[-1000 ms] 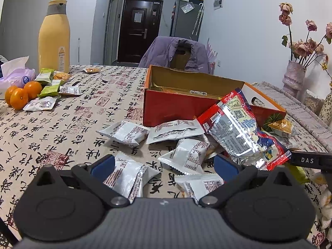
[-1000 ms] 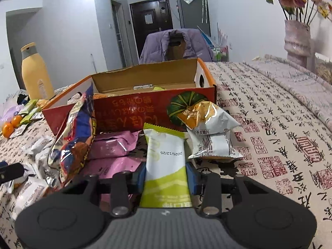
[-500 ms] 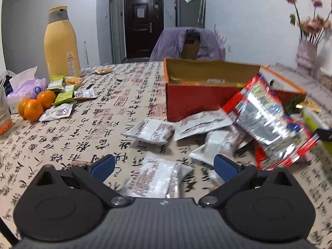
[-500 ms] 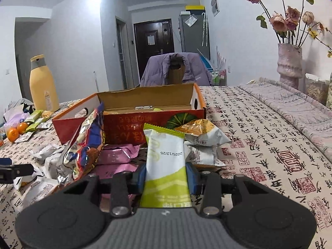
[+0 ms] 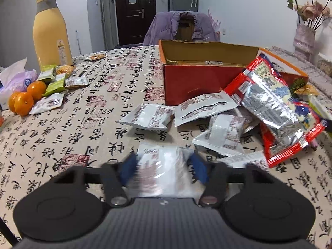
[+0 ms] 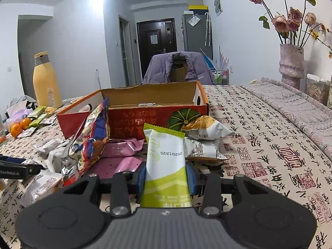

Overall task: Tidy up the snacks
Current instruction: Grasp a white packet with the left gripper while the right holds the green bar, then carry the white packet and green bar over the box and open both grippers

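My left gripper (image 5: pixel 162 169) has its blue pads closed on a white snack packet (image 5: pixel 161 166), blurred by motion, just above the tablecloth. Several more white packets (image 5: pixel 149 117) and a red-and-silver chip bag (image 5: pixel 271 105) lie in front of an open orange-red cardboard box (image 5: pixel 186 83). My right gripper (image 6: pixel 167 175) is shut on a green-and-white snack bar (image 6: pixel 165 166), held upright in front of the same box (image 6: pixel 155 120). Pink packets (image 6: pixel 122 147), a colourful chip bag (image 6: pixel 91 143) and white-orange packets (image 6: pixel 205 128) lie around it.
A yellow bottle (image 5: pixel 50 33), tangerines (image 5: pixel 23 102), a tissue pack (image 5: pixel 15 81) and green snack bars (image 5: pixel 55 84) sit at the far left. A chair with a purple jacket (image 5: pixel 182 29) stands behind the table. A vase of dried roses (image 6: pixel 291 64) stands at the right.
My left gripper's jaws closed from wide open onto the white packet beneath them. The right gripper rose and leveled slightly, still holding the green bar.
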### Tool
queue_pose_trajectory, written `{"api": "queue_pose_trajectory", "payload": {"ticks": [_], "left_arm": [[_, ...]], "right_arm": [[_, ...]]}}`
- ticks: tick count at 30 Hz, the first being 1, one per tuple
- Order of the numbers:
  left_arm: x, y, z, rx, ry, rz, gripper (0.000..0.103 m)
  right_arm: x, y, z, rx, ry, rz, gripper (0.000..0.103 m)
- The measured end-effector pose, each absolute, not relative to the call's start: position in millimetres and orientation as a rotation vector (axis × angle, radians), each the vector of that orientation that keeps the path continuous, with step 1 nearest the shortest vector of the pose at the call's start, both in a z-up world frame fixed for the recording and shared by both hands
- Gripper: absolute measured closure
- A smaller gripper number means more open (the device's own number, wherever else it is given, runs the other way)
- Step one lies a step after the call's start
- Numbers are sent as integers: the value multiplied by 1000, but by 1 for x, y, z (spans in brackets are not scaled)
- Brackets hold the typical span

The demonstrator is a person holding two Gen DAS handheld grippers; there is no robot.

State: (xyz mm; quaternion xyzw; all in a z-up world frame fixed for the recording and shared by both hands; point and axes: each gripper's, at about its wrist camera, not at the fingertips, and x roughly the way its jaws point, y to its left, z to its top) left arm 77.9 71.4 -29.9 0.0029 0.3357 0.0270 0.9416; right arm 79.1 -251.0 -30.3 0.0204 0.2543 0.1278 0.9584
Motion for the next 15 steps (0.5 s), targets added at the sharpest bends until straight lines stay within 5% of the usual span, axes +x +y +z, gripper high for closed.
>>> {"api": "queue_pose_trajectory", "payload": {"ticks": [15], "left_arm": [[59, 58, 1, 11, 553, 47, 55]], "right_arm": [[74, -246, -21, 24, 486, 279, 65]]}}
